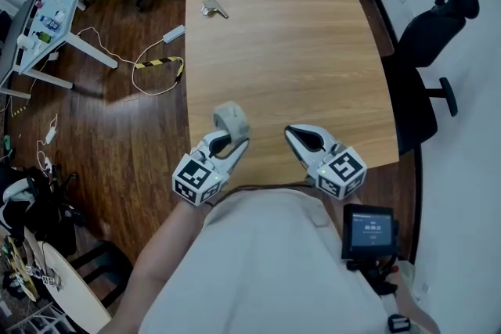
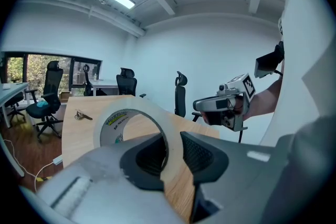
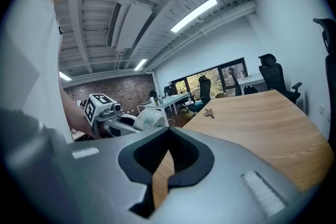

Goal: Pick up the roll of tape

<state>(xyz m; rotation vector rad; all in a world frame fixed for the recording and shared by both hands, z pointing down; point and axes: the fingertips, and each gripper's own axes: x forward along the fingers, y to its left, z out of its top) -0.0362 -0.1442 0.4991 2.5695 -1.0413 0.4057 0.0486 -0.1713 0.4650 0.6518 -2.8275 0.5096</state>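
Note:
The roll of tape (image 1: pixel 231 119), pale grey with a printed inner core, is lifted above the near edge of the wooden table (image 1: pixel 297 51). My left gripper (image 1: pixel 233 138) is shut on the roll's wall. In the left gripper view the roll (image 2: pixel 131 115) stands on edge, one jaw of the left gripper (image 2: pixel 173 152) inside the ring and one outside. My right gripper (image 1: pixel 301 135) hovers just to the right of the roll, shut and holding nothing. In the right gripper view the right gripper (image 3: pixel 168 136) has its tips meeting, and the roll (image 3: pixel 149 119) shows off to the left.
A small bunch of keys (image 1: pixel 213 8) lies at the table's far left. A black office chair (image 1: pixel 430 35) stands beside the table's right edge. On the floor at left are a white adapter (image 1: pixel 174 34), cables and more desks.

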